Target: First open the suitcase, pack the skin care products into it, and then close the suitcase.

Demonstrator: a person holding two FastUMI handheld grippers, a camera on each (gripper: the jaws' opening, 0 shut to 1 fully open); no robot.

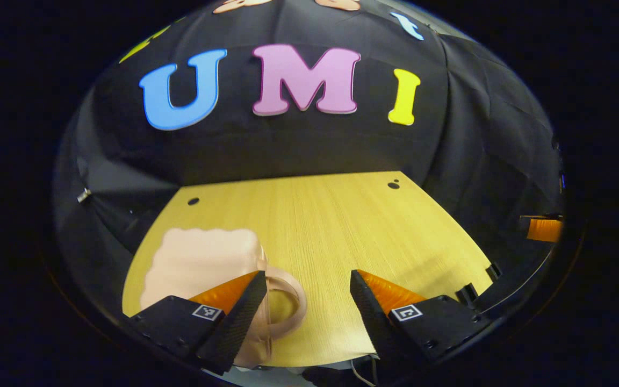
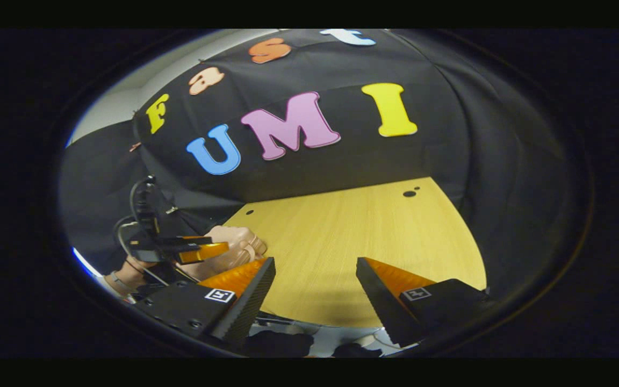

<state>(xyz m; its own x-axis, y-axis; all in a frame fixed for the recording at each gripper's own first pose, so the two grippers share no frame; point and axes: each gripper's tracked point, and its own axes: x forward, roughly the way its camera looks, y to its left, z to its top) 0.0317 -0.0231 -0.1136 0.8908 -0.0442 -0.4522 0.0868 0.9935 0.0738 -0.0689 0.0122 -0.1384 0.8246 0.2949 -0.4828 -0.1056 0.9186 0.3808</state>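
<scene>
Your tabletop point(image 1: 315, 226) carries 1 pale pink suitcase point(image 1: 196, 263) at its near left, lid shut. It lies flat with its long axis running near to far, and its looped handle point(image 1: 288, 306) points right toward the bare wood. Your left hand-held gripper point(image 1: 308, 298) hangs wide open and holds nothing, its left finger over the suitcase's near right corner. Your right hand-held gripper point(image 2: 315, 287) is wide open too, holding nothing, with the suitcase point(image 2: 234, 244) off to its left.
</scene>
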